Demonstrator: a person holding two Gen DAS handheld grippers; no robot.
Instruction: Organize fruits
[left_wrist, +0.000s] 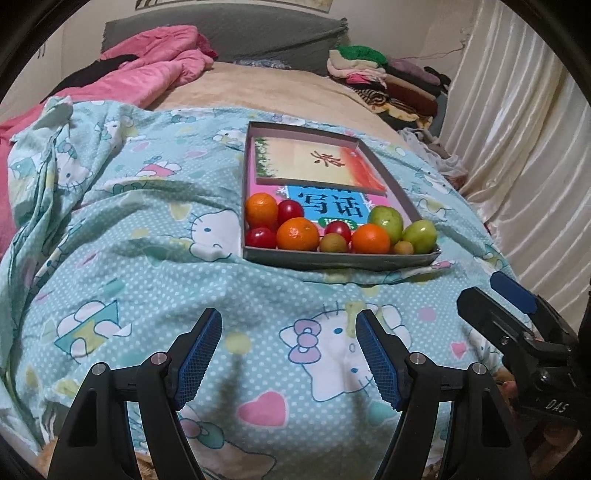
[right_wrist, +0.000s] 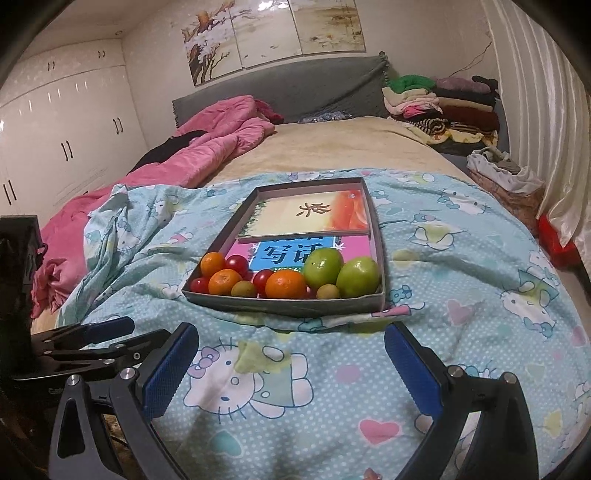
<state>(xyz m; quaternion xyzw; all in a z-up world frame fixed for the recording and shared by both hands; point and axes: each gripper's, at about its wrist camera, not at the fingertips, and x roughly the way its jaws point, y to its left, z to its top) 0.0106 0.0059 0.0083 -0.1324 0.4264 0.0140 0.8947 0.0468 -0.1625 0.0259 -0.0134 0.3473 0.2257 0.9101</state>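
Left wrist: tray (left_wrist: 334, 259) holds oranges (left_wrist: 297, 234), tomatoes (left_wrist: 290, 210), books (left_wrist: 325, 203).

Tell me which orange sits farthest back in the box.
The orange in the box's left corner, beside a red tomato; the other two sit nearer the front wall.

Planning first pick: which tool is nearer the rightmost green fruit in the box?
Right, as a judgement. The right tool sits open almost straight in front of the rightmost green fruit; the left tool, also open, is offset to that fruit's left.
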